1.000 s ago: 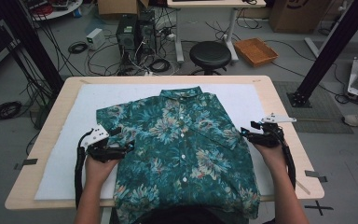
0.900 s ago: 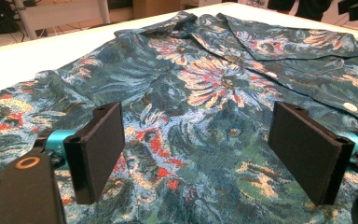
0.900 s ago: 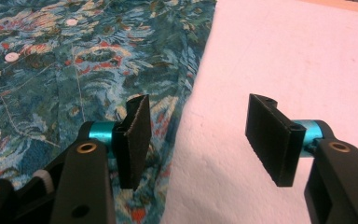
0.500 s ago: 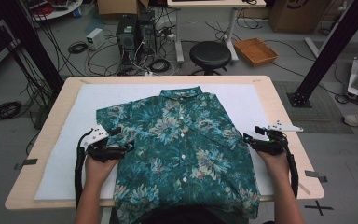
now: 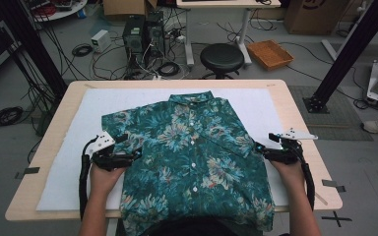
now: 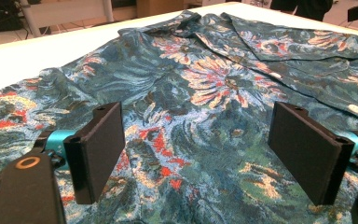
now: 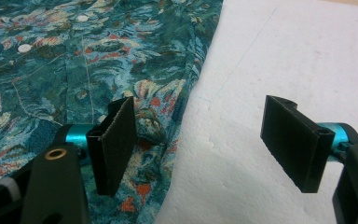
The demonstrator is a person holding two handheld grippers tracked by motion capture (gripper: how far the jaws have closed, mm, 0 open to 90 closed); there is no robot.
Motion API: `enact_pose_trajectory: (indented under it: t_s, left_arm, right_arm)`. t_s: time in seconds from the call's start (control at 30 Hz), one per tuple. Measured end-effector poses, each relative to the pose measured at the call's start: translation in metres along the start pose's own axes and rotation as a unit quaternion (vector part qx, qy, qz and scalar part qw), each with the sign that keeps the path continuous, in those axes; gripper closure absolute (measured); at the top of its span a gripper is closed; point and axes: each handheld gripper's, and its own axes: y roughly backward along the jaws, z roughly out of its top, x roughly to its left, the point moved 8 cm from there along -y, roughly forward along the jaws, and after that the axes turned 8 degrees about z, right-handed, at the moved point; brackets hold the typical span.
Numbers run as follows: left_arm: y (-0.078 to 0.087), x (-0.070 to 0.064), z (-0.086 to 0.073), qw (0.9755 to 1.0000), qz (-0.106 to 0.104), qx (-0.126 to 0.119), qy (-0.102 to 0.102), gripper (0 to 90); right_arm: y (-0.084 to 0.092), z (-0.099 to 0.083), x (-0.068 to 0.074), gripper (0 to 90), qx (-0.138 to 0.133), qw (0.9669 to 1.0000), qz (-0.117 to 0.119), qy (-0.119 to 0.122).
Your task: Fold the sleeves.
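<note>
Containers: an orange-brown tray [image 5: 269,53] sits on the floor past the desk at about 1 o'clock; whether anything is in it cannot be told from here.

Teal floral shirt [image 5: 192,157] lies flat, front up and buttoned, on a white mat [image 5: 74,162] covering the wooden desk [image 5: 54,142]. Long axis runs 12 to 6 o'clock: collar [image 5: 192,98] points to 12, away from the person, and the hem hangs over the near desk edge at 6. One short sleeve spreads out toward 10 o'clock; the sleeve at the 3 o'clock side is folded in over the chest.

Left tool [image 5: 128,156] sits at 9 o'clock of the shirt, over its side edge, pointing toward 3. In the left gripper view its jaws stand wide apart over the fabric [image 6: 200,121], nothing pinched between them: released.

Right tool [image 5: 260,148] sits at 3 o'clock of the shirt, pointing toward 9, just beside the side edge. Its jaws have just been opening. In the right gripper view one pad [image 7: 116,140] hovers over the shirt edge [image 7: 163,112] and the other is over bare mat [image 7: 270,60]; the cloth edge lies between them but is not pressed: released.

Black stool [image 5: 221,56] and a computer tower [image 5: 134,35] with cables stand on the floor at 12 o'clock beyond the desk.
</note>
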Motion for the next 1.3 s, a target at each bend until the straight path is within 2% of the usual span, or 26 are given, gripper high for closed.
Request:
enact_pose_trajectory:
  t_s: [0.6,1.3]
  left_arm:
    - [-0.0005,-0.0001,0.0,1.0,0.002,0.0,0.002,18.8]
    - [-0.0006,0.0003,0.0,1.0,0.002,0.001,0.004,18.8]
  right_arm:
    - [0.0004,0.0001,-0.0009,22.8,-0.002,1.0,-0.002,-0.004]
    - [-0.0001,0.0,-0.0019,22.8,0.0,1.0,-0.003,-0.008]
